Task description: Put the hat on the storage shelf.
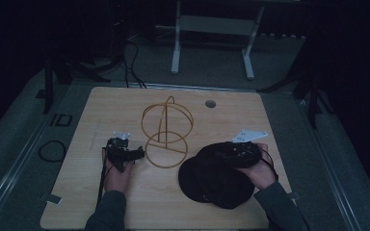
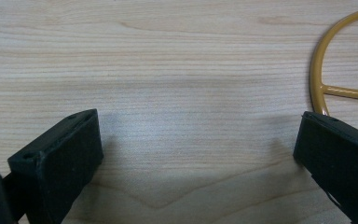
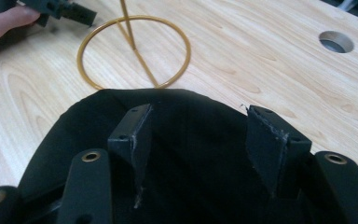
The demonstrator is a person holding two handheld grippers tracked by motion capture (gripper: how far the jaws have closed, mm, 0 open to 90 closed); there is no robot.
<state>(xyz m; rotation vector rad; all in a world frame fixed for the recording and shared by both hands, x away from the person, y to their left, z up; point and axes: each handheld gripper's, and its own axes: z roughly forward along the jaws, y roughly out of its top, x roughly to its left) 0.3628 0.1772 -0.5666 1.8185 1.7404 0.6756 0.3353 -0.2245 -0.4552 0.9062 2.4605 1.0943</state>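
High view: a wire stand (image 1: 166,132) is seen at the middle of the table (image 1: 101,202), a black hat (image 1: 207,180) just right of its base; the left gripper (image 1: 136,154) is held beside the base ring, the right gripper (image 1: 229,153) over the hat; the dim light leaves the hat's shape uncertain. Left gripper view: the jaws are spread wide over bare wood, nothing between them; the ring (image 2: 318,79) is best left unnudged. Right gripper view: the jaws are parted above the hat's (image 3: 74,135) cloth, not pinching it; a fold should probably be gathered before closing.
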